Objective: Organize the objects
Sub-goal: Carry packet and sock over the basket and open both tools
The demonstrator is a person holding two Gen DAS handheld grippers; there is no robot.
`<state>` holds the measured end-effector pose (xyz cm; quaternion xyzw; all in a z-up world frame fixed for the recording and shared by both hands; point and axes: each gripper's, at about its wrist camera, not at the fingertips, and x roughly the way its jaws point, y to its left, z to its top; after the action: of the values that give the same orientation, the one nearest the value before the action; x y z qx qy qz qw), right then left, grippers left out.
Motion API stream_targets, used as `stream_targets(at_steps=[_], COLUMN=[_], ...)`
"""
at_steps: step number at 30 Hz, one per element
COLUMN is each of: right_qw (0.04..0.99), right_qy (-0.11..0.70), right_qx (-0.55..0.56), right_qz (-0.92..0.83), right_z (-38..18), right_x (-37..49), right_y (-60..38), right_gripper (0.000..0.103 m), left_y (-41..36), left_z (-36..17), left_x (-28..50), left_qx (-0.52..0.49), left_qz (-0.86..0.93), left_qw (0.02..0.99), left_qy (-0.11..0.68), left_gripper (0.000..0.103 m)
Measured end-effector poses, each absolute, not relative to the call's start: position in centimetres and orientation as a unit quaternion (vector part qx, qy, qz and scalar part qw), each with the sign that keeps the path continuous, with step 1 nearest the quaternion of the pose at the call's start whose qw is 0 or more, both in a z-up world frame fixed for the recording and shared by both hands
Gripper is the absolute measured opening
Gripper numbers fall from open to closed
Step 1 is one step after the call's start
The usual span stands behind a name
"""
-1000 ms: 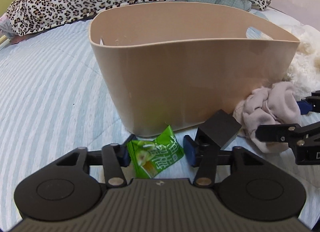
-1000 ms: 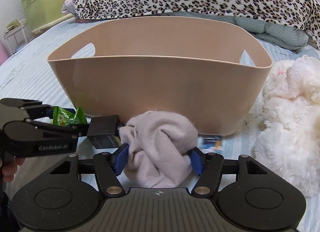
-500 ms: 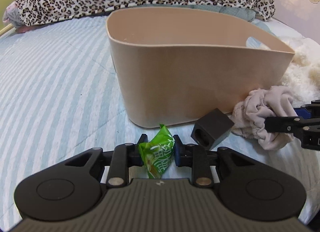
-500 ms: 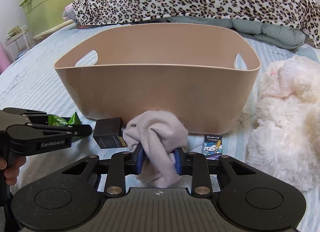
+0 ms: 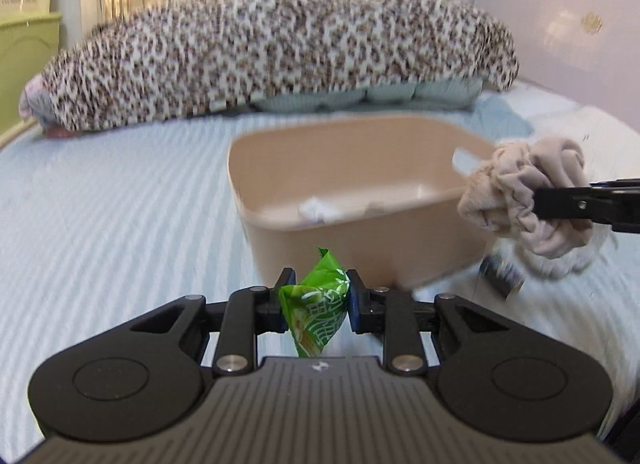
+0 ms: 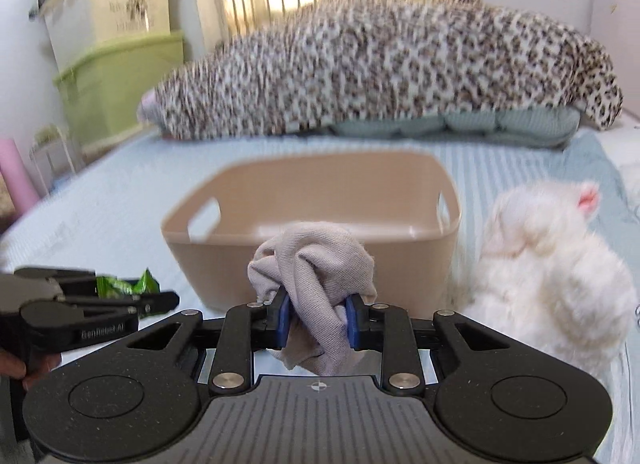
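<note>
My left gripper (image 5: 318, 300) is shut on a green snack packet (image 5: 316, 312) and holds it raised in front of the beige plastic basket (image 5: 280, 168). My right gripper (image 6: 316, 314) is shut on a bunched pinkish-grey cloth (image 6: 316, 264), also raised before the basket (image 6: 400, 264). In the left wrist view the cloth (image 5: 524, 200) hangs at the basket's right side, above its rim. In the right wrist view the packet (image 6: 128, 286) shows at lower left. Something small and white (image 5: 314, 210) lies inside the basket.
A white plush toy (image 6: 544, 272) lies right of the basket. A small printed card (image 5: 502, 278) lies on the striped bedspread (image 5: 100, 204) by the basket's right corner. A leopard-print pillow (image 5: 260, 44) lies behind. Green storage boxes (image 6: 116, 84) stand at far left.
Both grippers have risen well above the bed with the packet and the cloth held. The basket's inside now shows from above. The black box is out of view.
</note>
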<state>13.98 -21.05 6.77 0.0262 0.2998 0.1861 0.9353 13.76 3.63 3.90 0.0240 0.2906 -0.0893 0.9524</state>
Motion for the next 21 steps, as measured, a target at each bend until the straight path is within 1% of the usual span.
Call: stream_targets(at_steps=[6, 9, 16, 19, 21], right_qw=[0.955, 0.962, 0.971, 0.971, 0.967], right_qy=[0.23, 0.209, 0.191, 0.201, 0.222], right_qx=[0.059, 0.066, 0.076, 0.073, 0.067], right_qz=[0.179, 0.162, 0.118, 0.108, 0.101], right_z=[10.2, 10.7, 9.6, 8.7, 7.6], right_x=[14.8, 15.8, 19.6, 20.7, 22.0], right_y=[-21.5, -21.3, -20.1, -19.8, -19.4], right_gripper=[0.025, 0.025, 0.025, 0.025, 0.025], left_y=[2.5, 1.6, -0.5, -0.9, -1.3], left_z=[7.1, 7.8, 7.4, 6.4, 5.5], left_x=[15.0, 16.8, 21.7, 23.4, 24.5], left_qx=[0.026, 0.029, 0.048, 0.05, 0.056], left_qz=[-0.087, -0.079, -0.059, -0.052, -0.046], left_qw=[0.964, 0.967, 0.967, 0.965, 0.961], left_qy=[0.248, 0.239, 0.242, 0.253, 0.267], left_gripper=[0.028, 0.028, 0.028, 0.028, 0.028])
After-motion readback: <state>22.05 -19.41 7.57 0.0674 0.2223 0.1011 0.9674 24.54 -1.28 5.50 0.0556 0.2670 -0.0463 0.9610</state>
